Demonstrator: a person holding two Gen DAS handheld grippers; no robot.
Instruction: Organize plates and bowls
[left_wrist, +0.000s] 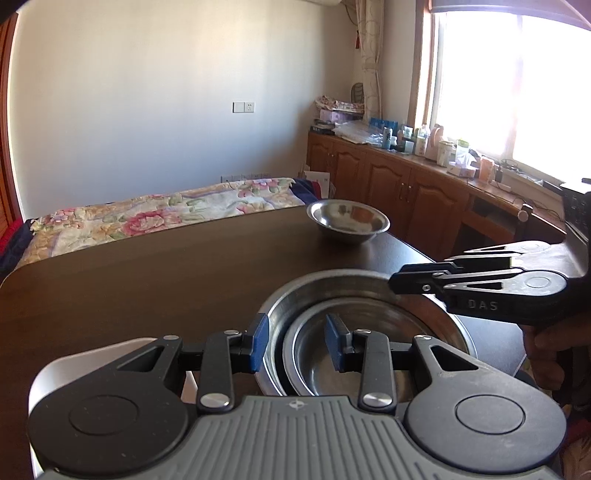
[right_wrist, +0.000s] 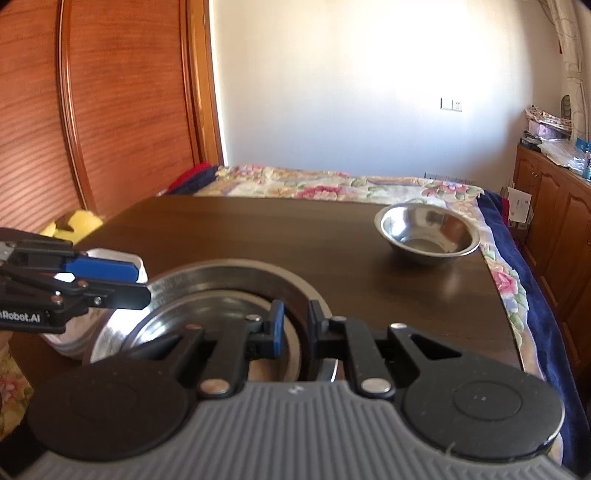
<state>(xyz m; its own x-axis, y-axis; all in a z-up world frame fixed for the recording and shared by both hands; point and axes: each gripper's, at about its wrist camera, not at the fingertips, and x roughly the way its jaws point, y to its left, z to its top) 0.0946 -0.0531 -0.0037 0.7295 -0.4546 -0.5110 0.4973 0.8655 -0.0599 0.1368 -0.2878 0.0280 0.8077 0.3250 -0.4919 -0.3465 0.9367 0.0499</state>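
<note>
Bedroom with a white wall, a wooden sliding door (right_wrist: 92, 110) and a floral quilt (left_wrist: 155, 214) behind a dark wood-grain table (left_wrist: 129, 280), matte and smooth with rounded corners. Two nested steel bowls sat at the near edge: a wide shiny outer bowl (left_wrist: 295, 295) with a smaller inner bowl (left_wrist: 321, 354) inside it, both round, mouths up, so no long axis to speak of. A third steel bowl (right_wrist: 428, 229) stood upright well apart at the far right corner. Left gripper (left_wrist: 295, 341) straddled the near wall of the nested pair, one blue pad outside the outer rim and the other inside the inner bowl; jaws were partly apart and I couldn't tell if the pads pressed the metal. Right gripper (right_wrist: 297, 328) sat at the opposite rim, its jaws nearly together on the bowl wall, which ran up between the blue pad and the black finger. A white dish (right_wrist: 110, 258) lay just beside the bowls, behind the left gripper's fingers.
</note>
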